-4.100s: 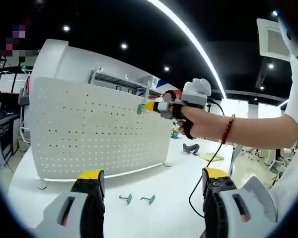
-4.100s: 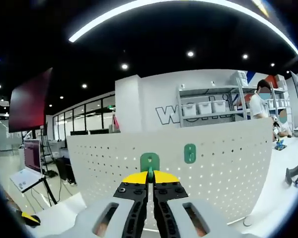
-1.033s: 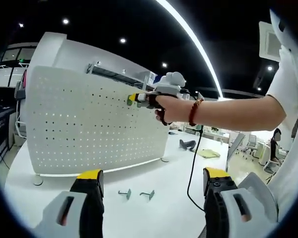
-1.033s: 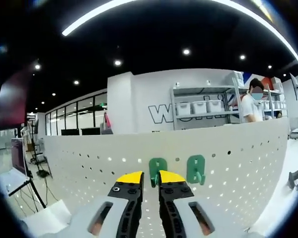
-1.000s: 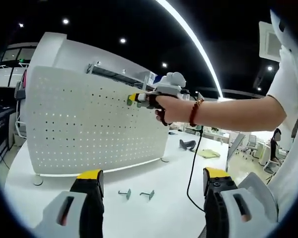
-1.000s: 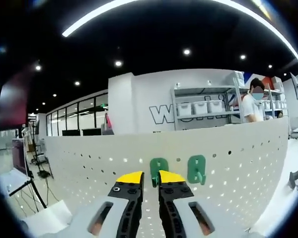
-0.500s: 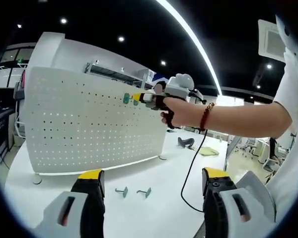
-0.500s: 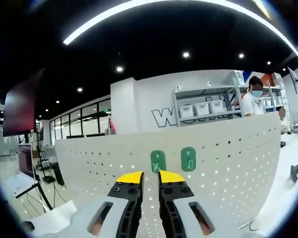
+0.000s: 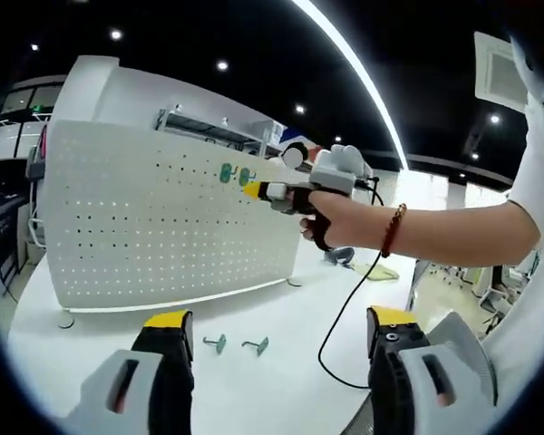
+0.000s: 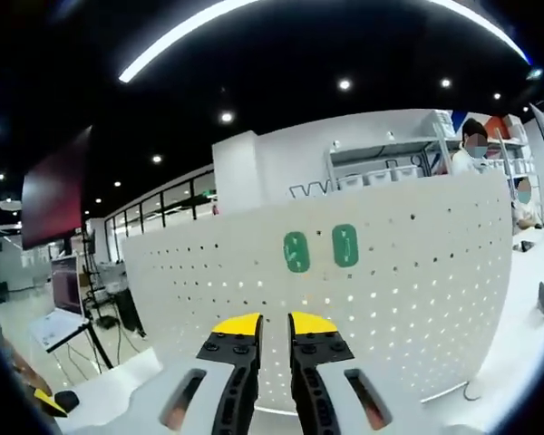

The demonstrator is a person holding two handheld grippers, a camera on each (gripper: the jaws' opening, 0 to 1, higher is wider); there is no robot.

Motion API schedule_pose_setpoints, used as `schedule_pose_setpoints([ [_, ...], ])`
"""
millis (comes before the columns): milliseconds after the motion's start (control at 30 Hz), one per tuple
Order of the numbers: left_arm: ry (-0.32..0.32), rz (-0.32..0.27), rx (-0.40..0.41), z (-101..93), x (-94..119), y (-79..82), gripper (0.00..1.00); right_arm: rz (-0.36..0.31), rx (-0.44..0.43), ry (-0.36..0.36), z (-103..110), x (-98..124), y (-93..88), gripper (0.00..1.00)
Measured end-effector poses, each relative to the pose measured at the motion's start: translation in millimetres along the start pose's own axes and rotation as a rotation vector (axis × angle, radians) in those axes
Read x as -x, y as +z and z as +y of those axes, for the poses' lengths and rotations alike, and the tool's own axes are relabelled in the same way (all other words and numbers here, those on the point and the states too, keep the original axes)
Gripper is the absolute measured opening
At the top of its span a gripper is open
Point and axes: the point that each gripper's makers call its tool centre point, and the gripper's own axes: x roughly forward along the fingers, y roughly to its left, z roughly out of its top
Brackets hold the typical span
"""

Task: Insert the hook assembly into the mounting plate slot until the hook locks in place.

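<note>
Right hand-held gripper [image 10: 274,324] is hovering slightly spread before two green hooks [image 10: 320,248] on the pegboard [image 10: 417,272] — left hand-held gripper [image 9: 276,328] is gaping wide, empty.

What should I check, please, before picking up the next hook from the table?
1. Two green hooks and sit on the pegboard: ok.
2. Whether they are locked in: cannot tell.
3. Right tongs are off the hooks, nothing between them: ok.
4. Left tongs are open wide and hold nothing: ok.
5. Two spare hooks and lie on the table in front of the board: ok.
6. The cable trails across the table beside the spare hooks: not ok.
</note>
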Motion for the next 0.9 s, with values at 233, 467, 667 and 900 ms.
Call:
schedule_pose_setpoints([
  [233,-0.002,0.012,-0.004,-8.7,-2.3,-2.7,0.79,0.050,-0.014,0.046,0.3,17.4,-25.7,0.10],
  [467,0.007,0.030,-0.001,-17.1,-2.7,-8.9,0.79,0.097,-0.027,0.060,-5.6,31.2,-49.8,0.10],
  [667,0.022,0.036,0.009,-20.7,0.0,-13.4,0.78,0.145,-0.052,0.069,-1.9,39.6,-75.9,0.10],
  [900,0.047,0.033,0.019,-17.4,1.9,-15.1,0.78,0.218,-0.073,0.087,8.1,42.6,-109.1,0.10],
])
